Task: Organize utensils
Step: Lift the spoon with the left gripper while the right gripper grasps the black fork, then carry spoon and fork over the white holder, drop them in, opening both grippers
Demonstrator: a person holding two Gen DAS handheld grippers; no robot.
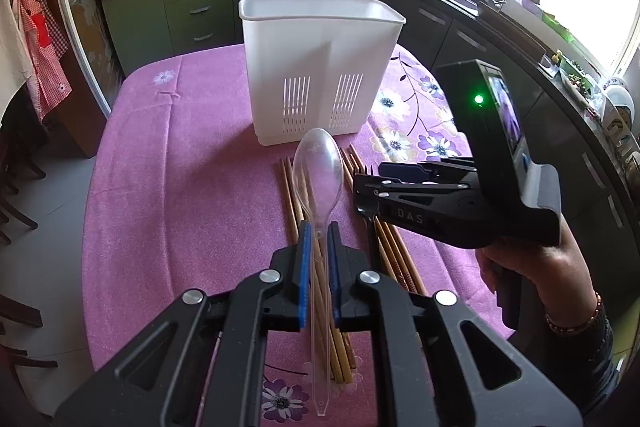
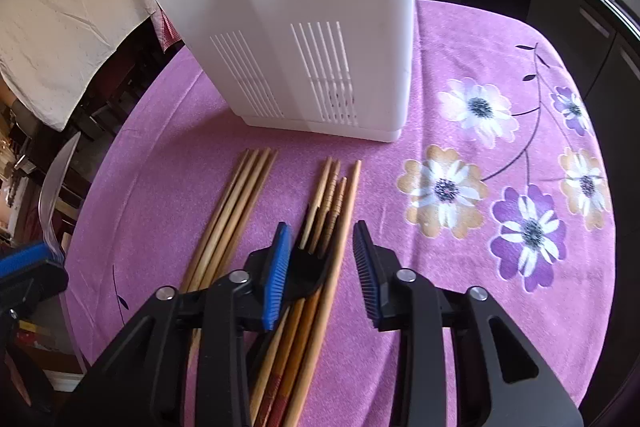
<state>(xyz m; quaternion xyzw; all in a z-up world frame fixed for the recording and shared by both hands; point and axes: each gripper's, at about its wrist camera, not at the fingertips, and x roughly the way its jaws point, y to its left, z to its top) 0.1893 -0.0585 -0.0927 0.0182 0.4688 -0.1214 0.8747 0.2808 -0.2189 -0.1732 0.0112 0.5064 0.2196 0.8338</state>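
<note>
A: What is hidden or hard to see here?

B: The inside of the white holder [image 1: 320, 67] is hidden; from both cameras I see only its outer walls and two groups of slots. In the right wrist view its top is cut off by the picture edge. The chopsticks [image 2: 236, 219] run under the grippers, so their near ends are covered.

A: And the black fork [image 2: 310, 267]?

B: Only its head shows in the right wrist view, lying on the right bundle of chopsticks. The handle goes under the gripper and I cannot follow it.

A: How many things can you count?

B: One holder, one clear plastic spoon [image 1: 318, 179], one fork. The chopsticks lie in two bundles on the purple flowered tablecloth [image 2: 460, 39], just in front of the holder. In the left bundle I count four. In the right bundle I see about four tips, but they overlap, so I am not sure.

A: What do the grippers do?

B: The left gripper [image 1: 319, 239] is closed tight on the spoon's handle and holds it above the chopsticks, the bowl pointing toward the holder. The right gripper [image 2: 322, 247] is partly open. Its jaws stand on both sides of the fork head. The left pad seems to be at the fork's edge, the right pad is clearly apart from it, so nothing is gripped.
</note>
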